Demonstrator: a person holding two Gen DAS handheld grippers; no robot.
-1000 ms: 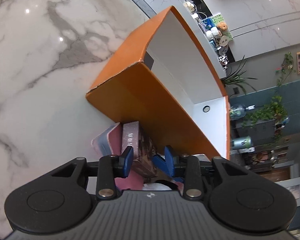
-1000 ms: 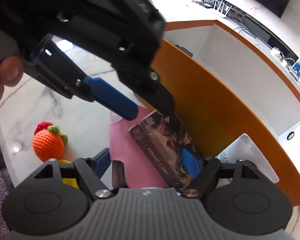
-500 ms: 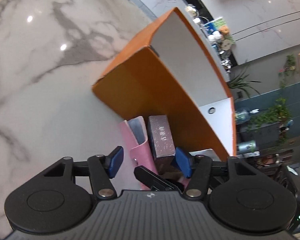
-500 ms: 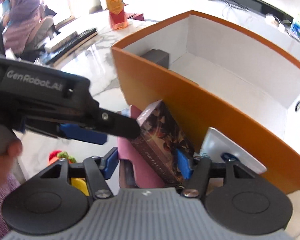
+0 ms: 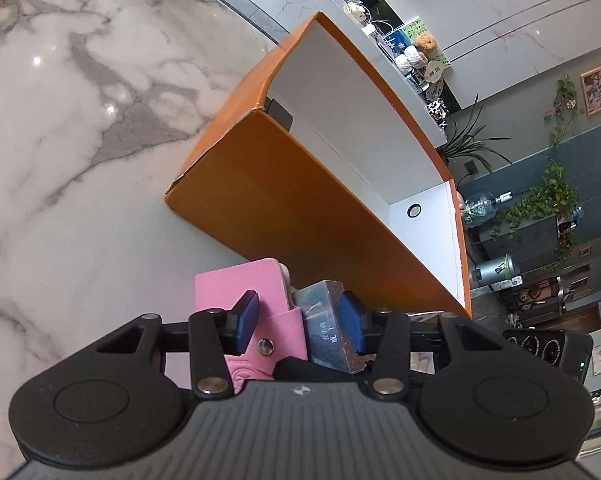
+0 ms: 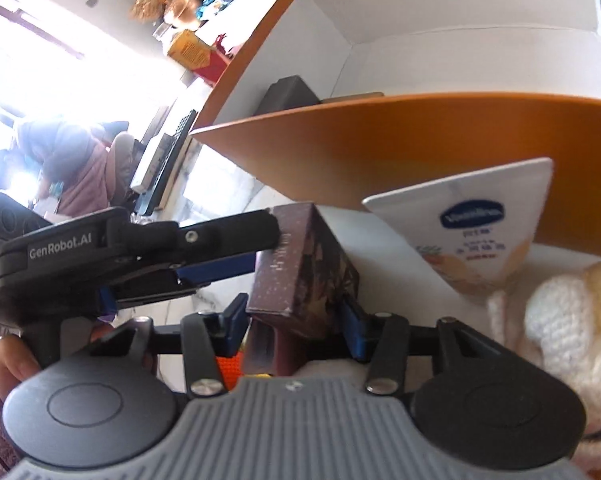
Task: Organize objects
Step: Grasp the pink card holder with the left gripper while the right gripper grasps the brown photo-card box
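A dark patterned card box (image 6: pixel 304 272) stands on edge in front of the orange box (image 6: pixel 420 152). My right gripper (image 6: pixel 290 320) has its blue pads on both sides of the card box and grips it. My left gripper (image 5: pixel 298 320) also spans the card box (image 5: pixel 326 328) together with a pink snap case (image 5: pixel 256 300), pads pressed on both. The left gripper's finger (image 6: pixel 204 240) touches the card box top in the right wrist view. The orange box (image 5: pixel 300 208) is open with a white inside.
A small black block (image 6: pixel 288 94) sits inside the orange box. A white Vaseline tube (image 6: pixel 476 224) leans on the box wall, beside a cream knitted toy (image 6: pixel 560 320). The marble tabletop (image 5: pixel 60 140) spreads left. An orange knitted piece (image 6: pixel 230 372) peeks below.
The card box was raised from lying flat to standing on edge. My left gripper closed around the pink case and card box; my right gripper closed on the card box and swung right.
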